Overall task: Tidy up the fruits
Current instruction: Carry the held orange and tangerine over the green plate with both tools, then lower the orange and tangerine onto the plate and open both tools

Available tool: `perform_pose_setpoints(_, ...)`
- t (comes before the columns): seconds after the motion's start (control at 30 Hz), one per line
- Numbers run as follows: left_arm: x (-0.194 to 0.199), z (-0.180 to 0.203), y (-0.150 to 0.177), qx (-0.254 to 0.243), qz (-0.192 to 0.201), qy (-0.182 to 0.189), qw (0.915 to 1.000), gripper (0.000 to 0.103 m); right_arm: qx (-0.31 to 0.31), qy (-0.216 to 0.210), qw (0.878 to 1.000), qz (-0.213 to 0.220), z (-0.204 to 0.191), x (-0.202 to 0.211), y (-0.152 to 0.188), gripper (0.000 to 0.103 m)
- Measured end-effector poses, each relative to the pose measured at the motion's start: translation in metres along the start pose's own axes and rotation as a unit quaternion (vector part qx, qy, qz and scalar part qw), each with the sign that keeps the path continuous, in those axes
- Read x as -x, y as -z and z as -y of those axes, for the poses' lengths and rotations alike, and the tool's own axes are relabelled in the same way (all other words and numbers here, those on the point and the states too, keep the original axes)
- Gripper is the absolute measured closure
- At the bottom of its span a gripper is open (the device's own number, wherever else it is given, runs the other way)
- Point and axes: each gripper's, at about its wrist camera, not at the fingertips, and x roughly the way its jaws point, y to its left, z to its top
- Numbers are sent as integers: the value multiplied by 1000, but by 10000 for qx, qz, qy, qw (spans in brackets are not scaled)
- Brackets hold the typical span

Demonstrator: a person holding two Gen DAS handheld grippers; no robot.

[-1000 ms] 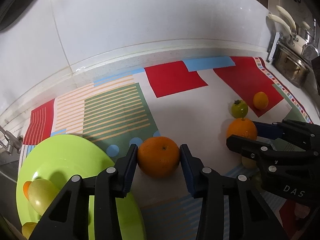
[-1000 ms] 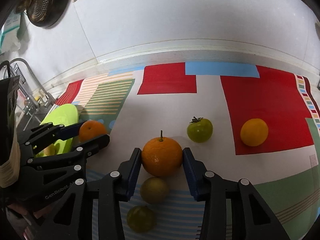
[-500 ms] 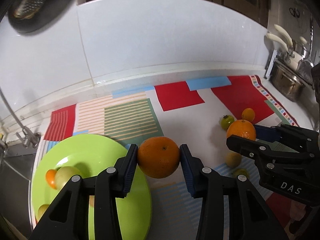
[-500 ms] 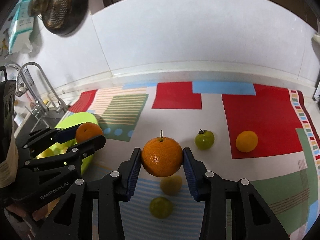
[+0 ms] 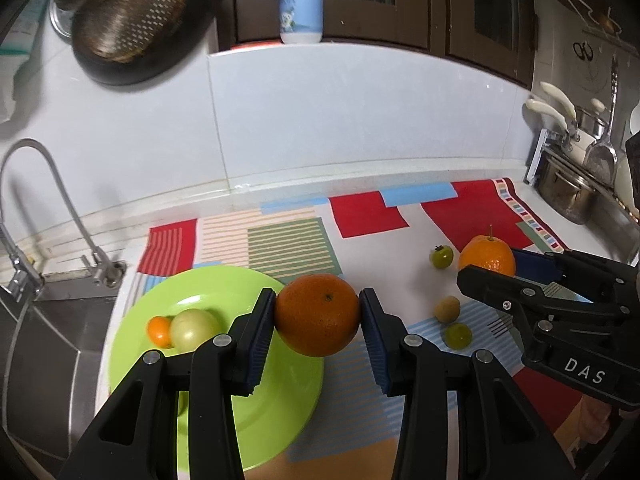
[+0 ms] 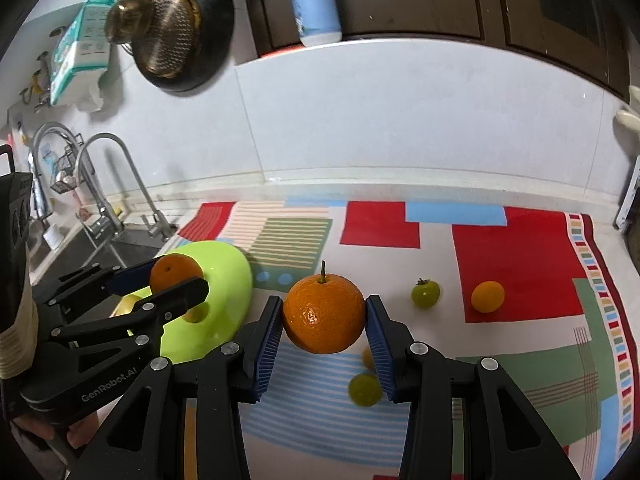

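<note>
My left gripper [image 5: 318, 320] is shut on a large orange [image 5: 317, 314] and holds it in the air over the right rim of the lime green plate [image 5: 276, 412]. The plate holds a small orange fruit [image 5: 159, 330] and a pale green fruit [image 5: 193, 328]. My right gripper [image 6: 323, 330] is shut on a stemmed orange [image 6: 323, 314], lifted above the mat. On the mat lie a green tomato [image 6: 425, 293], a small yellow-orange fruit [image 6: 487, 296], a green fruit [image 6: 363, 389] and a brownish fruit [image 5: 447, 308].
A patterned mat [image 6: 520, 264] covers the counter. A sink [image 5: 48, 344] with a faucet [image 5: 60, 196] is on the left. Pots [image 5: 568, 192] stand at the far right. A colander [image 6: 168, 36] hangs on the wall and a bottle [image 5: 301, 0] stands on the ledge.
Both grippers have risen with their oranges well above the mat. The left gripper has drawn back, and its orange is now over the plate's right rim.
</note>
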Motion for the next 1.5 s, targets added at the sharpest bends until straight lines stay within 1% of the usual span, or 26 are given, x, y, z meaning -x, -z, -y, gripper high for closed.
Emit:
perform_pose_setpoints(0.23, 26, -12, 5, 91, 78, -209, 9997, 61, 99, -109, 9998, 146, -19, 14, 0, 60)
perform_pose_setpoints(0.43, 45, -29, 7, 185, 199, -314, 9991, 61, 204, -223, 9992, 244, -41, 19, -3, 60)
perform_pose_setpoints(0.63, 58, -49, 10, 253, 267, -494, 9981, 61, 301, -337, 9985, 320, -64, 16, -6, 60)
perform_pose_setpoints(0.83, 62, -74, 15, 329, 262, -706, 9966, 61, 397, -465, 9975, 346, -87, 7, -10, 60)
perform_pose_setpoints(1.07, 58, -105, 18, 433, 227, -916, 9946, 61, 493, -564, 9967, 301, -109, -16, -20, 60)
perform_pose_setpoints(1.23, 47, -123, 21, 544, 133, -938, 9940, 61, 667, -562, 9958, 277, -122, -35, -28, 60)
perform_pose_setpoints(1.5, 15, -142, 25, 682, -150, -955, 9930, 61, 747, -534, 9958, -44, -128, -76, -32, 60)
